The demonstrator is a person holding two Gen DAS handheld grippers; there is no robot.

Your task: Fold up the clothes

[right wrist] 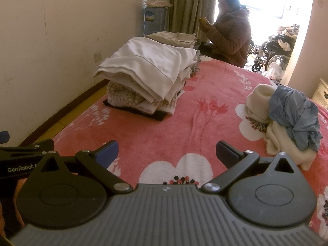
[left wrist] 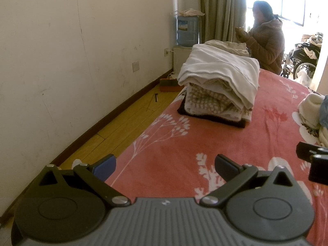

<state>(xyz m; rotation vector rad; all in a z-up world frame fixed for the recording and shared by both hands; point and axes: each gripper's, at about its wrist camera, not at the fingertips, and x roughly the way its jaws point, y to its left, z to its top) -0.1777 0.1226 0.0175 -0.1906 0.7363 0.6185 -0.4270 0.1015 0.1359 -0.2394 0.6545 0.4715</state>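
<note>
both grippers, left gripper [left wrist: 165,167] and right gripper [right wrist: 167,152], hang wide and empty over the bedspread [right wrist: 184,127], so we'd best reach right for the crumpled blue garment [right wrist: 295,112], away from the far-left folded stack [right wrist: 147,71].

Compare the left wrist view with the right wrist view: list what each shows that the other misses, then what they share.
Only the left wrist view shows the wooden floor beside the bed, with a red box by the wall, and the left hand-held gripper open over the bedspread.

Only the right wrist view shows the whole unfolded pile: a crumpled blue garment on cream clothes, plus the right hand-held gripper, open and empty.

Both show the folded stack on the pink floral bedspread, the water bottle, a seated person and a wheelchair.
</note>
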